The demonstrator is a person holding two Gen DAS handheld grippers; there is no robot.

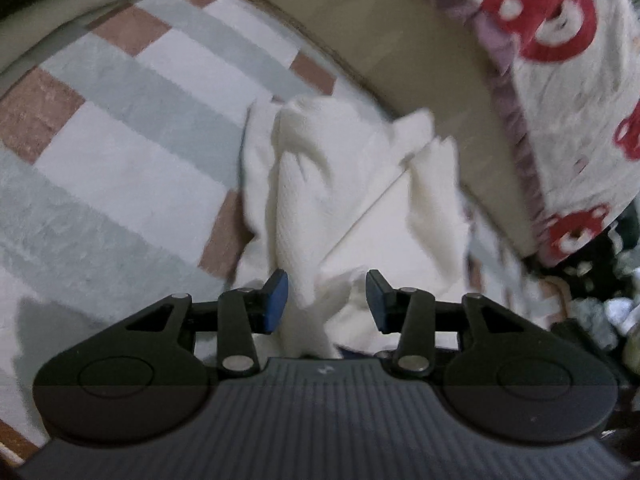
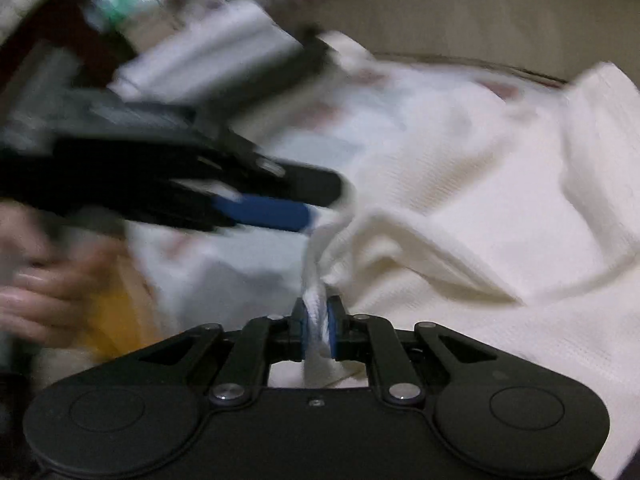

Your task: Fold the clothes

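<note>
Your cream waffle-knit garment [image 1: 352, 184] lies crumpled on the striped plush blanket [image 1: 120, 128], soft, light and floppy, so it will sag wherever unsupported. Your right gripper [image 2: 318, 322] is clamped on a bunched edge; your left gripper [image 1: 327, 300] stands parted around a fold, pads not pressing. Take hems or corners, not loose middles

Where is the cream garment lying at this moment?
In the left wrist view, the cream garment lies mid-frame on the checked blanket, beside the bear-print cloth to its right.
</note>
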